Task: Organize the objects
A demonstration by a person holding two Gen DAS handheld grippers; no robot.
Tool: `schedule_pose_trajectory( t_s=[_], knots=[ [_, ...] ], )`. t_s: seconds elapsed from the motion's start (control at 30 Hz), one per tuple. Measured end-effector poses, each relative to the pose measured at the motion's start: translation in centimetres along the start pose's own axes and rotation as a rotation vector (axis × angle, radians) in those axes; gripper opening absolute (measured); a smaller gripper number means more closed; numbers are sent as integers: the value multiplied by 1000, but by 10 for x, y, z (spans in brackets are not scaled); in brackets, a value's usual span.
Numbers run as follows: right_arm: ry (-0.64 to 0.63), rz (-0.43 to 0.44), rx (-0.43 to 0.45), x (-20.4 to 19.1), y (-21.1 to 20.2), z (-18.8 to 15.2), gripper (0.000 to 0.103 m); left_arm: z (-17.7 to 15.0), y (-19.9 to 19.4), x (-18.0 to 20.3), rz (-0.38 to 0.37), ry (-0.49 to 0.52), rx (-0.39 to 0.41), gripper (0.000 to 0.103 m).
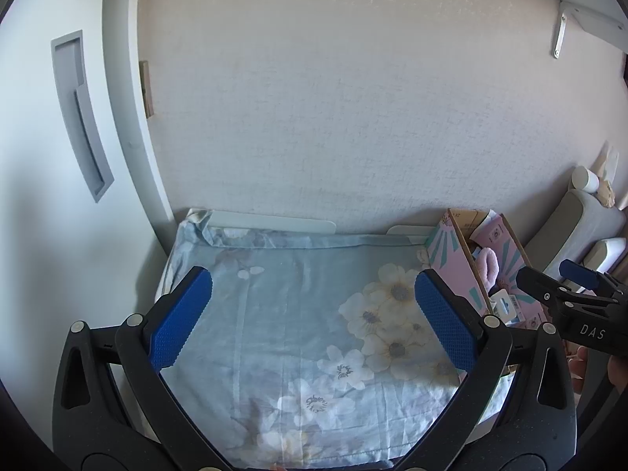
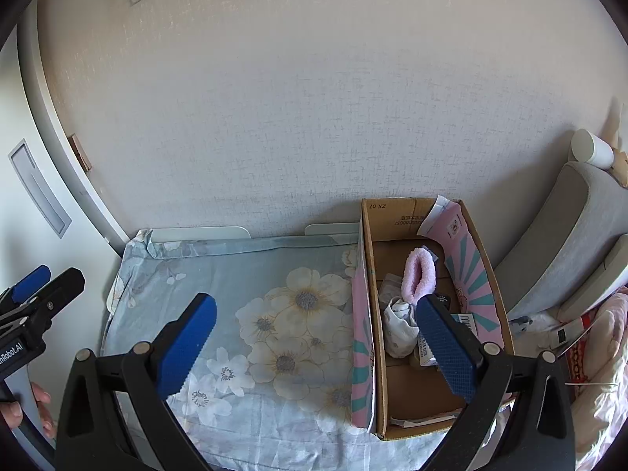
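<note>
The left gripper (image 1: 314,314) was held wide open with nothing between its ribbed blue pads (image 1: 178,322), poised above a wrinkled pale-blue cloth (image 1: 282,314) printed with cream flowers. The right gripper (image 2: 316,347) was likewise spread empty, its right finger reaching over a cardboard box (image 2: 422,388) with pink and teal striped sides. Inside the box a fluffy pink sock (image 2: 420,274), a crumpled white sock (image 2: 400,324) and small labelled packets were seen. The box stood on the cloth's right edge, against a textured cream wall (image 2: 294,117). A grey padded cushion (image 2: 565,243) was propped beside the box.
</note>
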State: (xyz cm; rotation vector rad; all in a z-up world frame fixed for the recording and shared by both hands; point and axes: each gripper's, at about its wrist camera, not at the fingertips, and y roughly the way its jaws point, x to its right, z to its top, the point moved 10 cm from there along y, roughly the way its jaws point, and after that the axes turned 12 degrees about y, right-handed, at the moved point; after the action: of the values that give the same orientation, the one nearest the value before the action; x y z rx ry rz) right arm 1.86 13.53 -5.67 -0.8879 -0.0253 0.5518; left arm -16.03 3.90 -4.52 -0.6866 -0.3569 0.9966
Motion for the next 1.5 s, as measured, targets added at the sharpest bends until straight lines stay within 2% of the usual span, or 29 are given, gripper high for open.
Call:
schedule_pose_trajectory(
  t_s=[0.6,0.77,0.9,1.13,1.5],
  knots=[
    [-2,3,-2,-1,0,-1,101,-3,3,1,6,27,-23,103],
    [-10,6,0,-3,1,-1,101,-3,3,2,-14,18,-16,103],
    [-10,7,1,-2,2,-1,101,-2,2,0,6,23,-5,103],
    [-13,13,4,-4,5,0,101,1,2,3,-40,-2,27,103],
    [-23,5,-2,-2,12,1,101,3,6,-2,17,1,34,103]
  ],
)
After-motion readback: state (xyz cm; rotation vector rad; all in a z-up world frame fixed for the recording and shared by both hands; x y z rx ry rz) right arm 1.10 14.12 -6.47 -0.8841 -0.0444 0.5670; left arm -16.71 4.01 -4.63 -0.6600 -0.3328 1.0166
